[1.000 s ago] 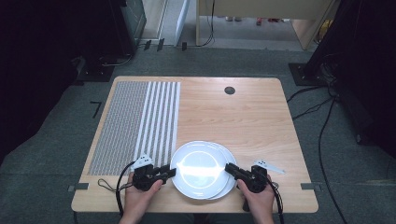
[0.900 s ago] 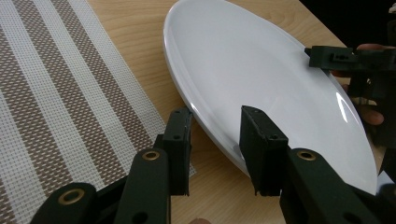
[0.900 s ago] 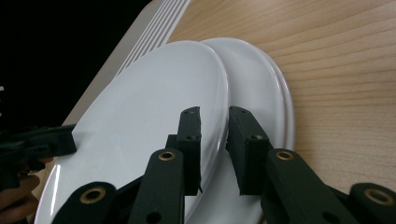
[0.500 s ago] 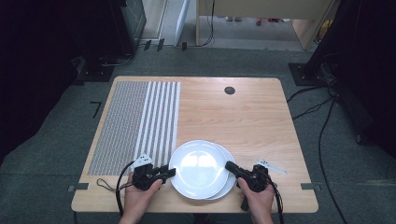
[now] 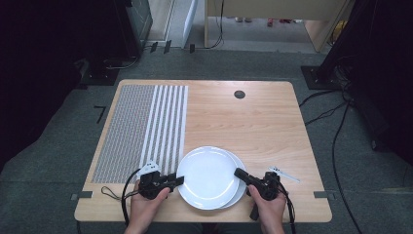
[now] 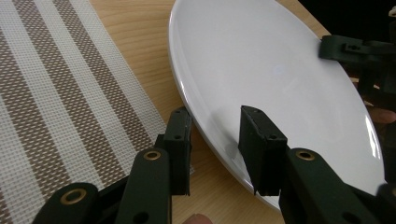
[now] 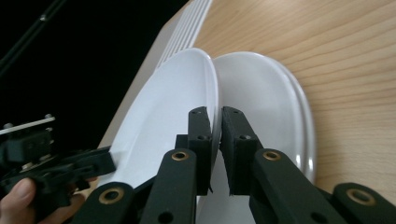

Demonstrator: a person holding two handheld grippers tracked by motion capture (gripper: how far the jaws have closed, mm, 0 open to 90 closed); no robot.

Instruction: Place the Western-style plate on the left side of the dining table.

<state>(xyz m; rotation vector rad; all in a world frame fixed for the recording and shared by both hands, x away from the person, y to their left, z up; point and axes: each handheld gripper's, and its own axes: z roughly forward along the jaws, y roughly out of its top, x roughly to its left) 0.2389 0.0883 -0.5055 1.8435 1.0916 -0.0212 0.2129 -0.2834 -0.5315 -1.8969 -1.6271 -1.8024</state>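
While the high view shows two white plates at the near edge of the table (image 5: 263,122), one shifted left over the other, the right gripper view makes plain that the upper plate (image 5: 207,176) is tilted up off the lower plate (image 5: 239,192), which lies flat on the wood. From that riding camera, the right claw (image 7: 215,122) is clamped on the upper plate's rim, its two black jaws pressed to either face of the thin white edge. From above, the same right claw (image 5: 239,173) reaches in at the plates' right side, held by the person's right hand (image 5: 265,204). The left claw (image 5: 176,180) points at the upper plate's left rim, held by the left hand (image 5: 146,204). Its own camera shows what the overhead shot cannot: the left claw (image 6: 212,128) stands apart, one jaw above the plate's face and the other outside the rim over the wood, not pinching. Beside it lies the striped placemat (image 6: 56,93), which covers the table's left part in the high view.
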